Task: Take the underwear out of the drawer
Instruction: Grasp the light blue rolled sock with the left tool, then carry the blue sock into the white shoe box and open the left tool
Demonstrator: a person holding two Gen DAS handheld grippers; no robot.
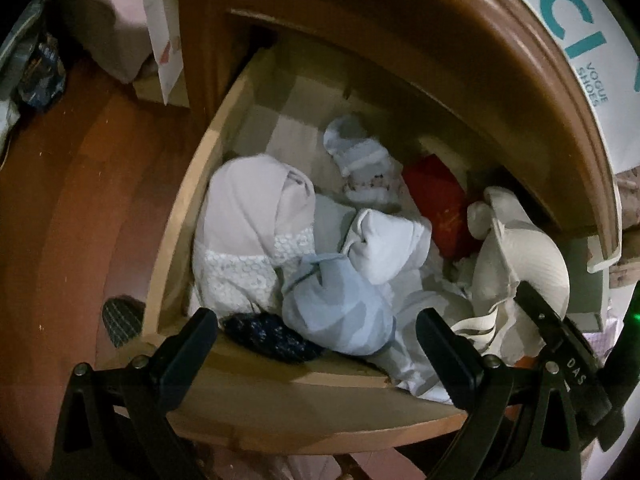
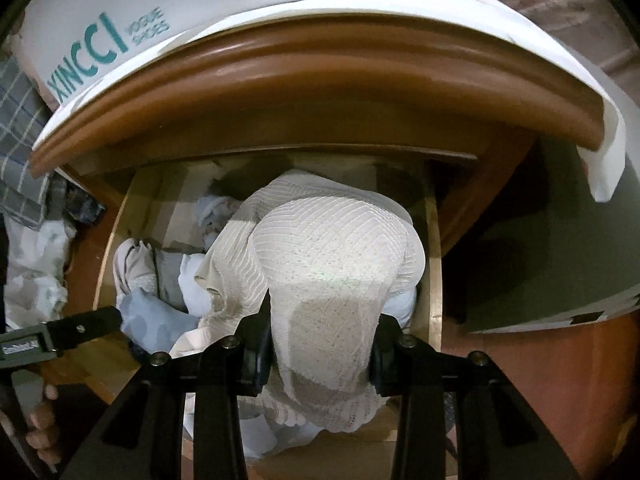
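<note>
Because the cream underwear (image 2: 320,280) has to come clear of the drawer (image 2: 434,280), it is pinched between the pads of the right gripper (image 2: 320,354), whose jaws are drawn in narrow on the bunched ribbed cloth. The fabric is gathered at the pinch and bulges out above it, with a lacy hem hanging below the fingers; part of the garment appears to drape over the drawer's front, so it is judged to be lifted but not yet fully out. In the left wrist view the same garment (image 1: 524,248) is seen at the right side of the drawer, with its straps trailing down.

The left gripper (image 1: 316,344) is held over the drawer's near edge with its jaws spread wide and nothing between them; it is probably kept there ready to steady the pile or take a next piece. Just beyond its fingers a pale blue bundle (image 1: 340,308) and a dark patterned piece (image 1: 272,336) are pressed against the front wall, with a lace-trimmed white garment (image 1: 248,240) beside them. Farther in, a folded white piece (image 1: 388,240) and a red item (image 1: 436,200) are tucked toward the middle, and small striped socks (image 1: 356,148) are left near the back. Above the drawer, a shoe box (image 2: 120,36) is rested on the cabinet top.
</note>
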